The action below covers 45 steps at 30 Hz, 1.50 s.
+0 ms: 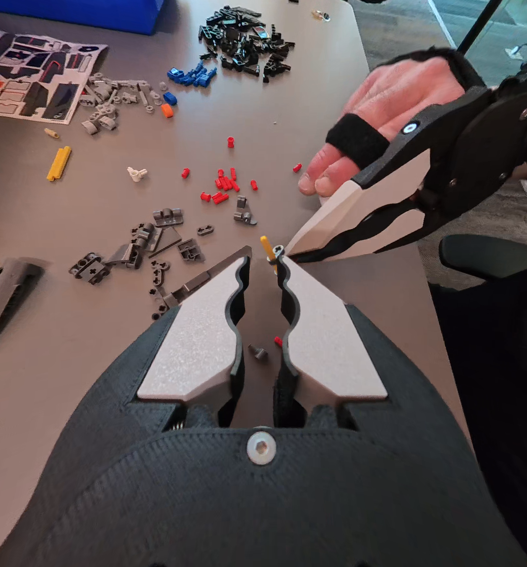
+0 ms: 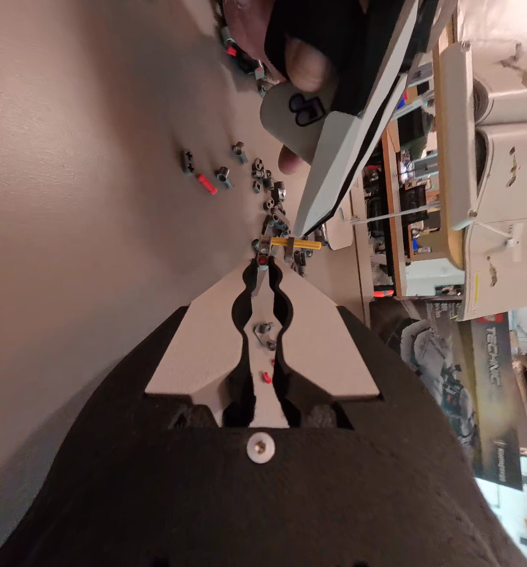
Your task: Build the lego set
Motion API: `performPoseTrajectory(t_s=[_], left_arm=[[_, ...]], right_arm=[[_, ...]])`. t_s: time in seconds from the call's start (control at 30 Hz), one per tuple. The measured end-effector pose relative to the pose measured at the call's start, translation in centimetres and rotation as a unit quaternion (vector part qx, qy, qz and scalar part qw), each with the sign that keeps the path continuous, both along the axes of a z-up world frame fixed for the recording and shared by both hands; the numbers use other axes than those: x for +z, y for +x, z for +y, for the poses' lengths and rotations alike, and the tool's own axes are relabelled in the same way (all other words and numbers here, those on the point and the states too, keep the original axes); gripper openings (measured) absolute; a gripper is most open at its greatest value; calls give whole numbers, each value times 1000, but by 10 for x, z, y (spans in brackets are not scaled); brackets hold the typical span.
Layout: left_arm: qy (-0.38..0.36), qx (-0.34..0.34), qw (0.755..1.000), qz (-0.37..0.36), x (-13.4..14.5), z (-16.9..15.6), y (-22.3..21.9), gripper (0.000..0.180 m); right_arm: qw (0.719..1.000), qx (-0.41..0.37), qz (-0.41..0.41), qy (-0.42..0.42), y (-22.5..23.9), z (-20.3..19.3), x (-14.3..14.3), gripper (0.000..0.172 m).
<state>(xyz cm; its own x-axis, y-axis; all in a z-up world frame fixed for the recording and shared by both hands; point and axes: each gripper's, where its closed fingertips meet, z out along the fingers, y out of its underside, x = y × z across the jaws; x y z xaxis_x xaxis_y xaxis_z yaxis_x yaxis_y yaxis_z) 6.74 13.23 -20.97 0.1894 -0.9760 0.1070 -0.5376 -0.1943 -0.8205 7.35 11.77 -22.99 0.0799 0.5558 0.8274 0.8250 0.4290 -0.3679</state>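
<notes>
The right gripper (image 2: 263,264) pinches a grey beam (image 2: 260,276) carrying a yellow axle (image 2: 299,244) just beyond its tips. The left gripper (image 1: 265,260) stands narrowly parted, the axle beside its right fingertip (image 1: 282,270). Best hold the beam steady and square.

left hand-held gripper (image 1: 263,260): ribbed black body | pale finger plates, wavy black pads | silver hex screw (image 1: 261,448)
</notes>
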Motion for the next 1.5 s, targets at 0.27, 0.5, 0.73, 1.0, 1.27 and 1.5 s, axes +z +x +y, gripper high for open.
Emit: performPoseTrajectory(t_s=[0.27,0.5,0.73,1.0,1.27,1.5], left_arm=[[10,-16,1000,8,-1,-8,2,10],[18,-25,999,12,-5,-10,3,4],[86,-23,995,45,-12,-13,4,2],[88,-3,994,58,-16,-15,7,2],[85,14,994,70,-28,-13,3,2],[87,13,993,73,-29,-13,1,2]], right_arm=[[998,30,-45,41,-3,-5,-4,5],[997,35,-49,43,-4,-5,-7,5],[999,31,1,-19,8,-11,-3,13],[954,-29,155,-253,-4,-2,2,10],[924,-46,157,-345,-12,-1,-15,6],[910,-80,142,-380,-11,2,-22,12]])
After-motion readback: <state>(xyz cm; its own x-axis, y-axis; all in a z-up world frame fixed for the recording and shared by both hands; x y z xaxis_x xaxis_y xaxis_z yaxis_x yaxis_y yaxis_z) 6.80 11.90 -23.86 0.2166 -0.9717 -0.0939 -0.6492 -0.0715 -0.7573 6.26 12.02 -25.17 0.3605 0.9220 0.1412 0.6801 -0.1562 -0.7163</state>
